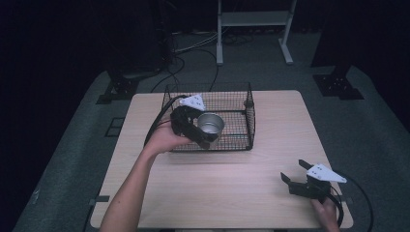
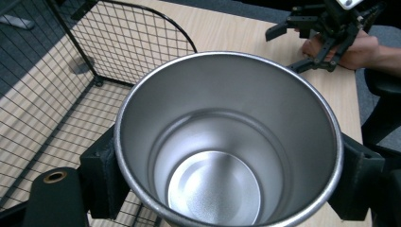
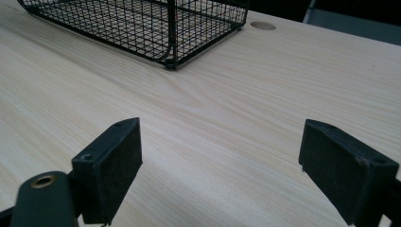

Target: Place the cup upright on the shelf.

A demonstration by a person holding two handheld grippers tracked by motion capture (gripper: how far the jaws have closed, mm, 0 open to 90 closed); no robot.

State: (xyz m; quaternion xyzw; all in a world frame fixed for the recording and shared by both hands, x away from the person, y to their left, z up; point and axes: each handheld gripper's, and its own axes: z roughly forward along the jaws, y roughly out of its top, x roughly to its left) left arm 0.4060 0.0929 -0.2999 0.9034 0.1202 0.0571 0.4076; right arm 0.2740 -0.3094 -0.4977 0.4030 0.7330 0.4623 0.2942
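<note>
Fingers, left gripper [image 1: 205, 137]: clenched on steel cup [image 1: 211, 123], which I hold upright over wire basket [image 1: 250, 118] | right gripper [image 1: 293, 172]: fingers spread, empty, low over surface [image 1: 227, 188] | progress, my judgement: cup gripped; setting down and release left.

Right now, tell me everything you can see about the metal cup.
The metal cup is a plain, shiny silver tumbler with a thin rolled rim, smooth tapering walls and a flat round bottom. It is empty and stands upright, mouth up. The left tongs grip it from both sides, holding it inside the black wire basket, near its front left part.
</note>
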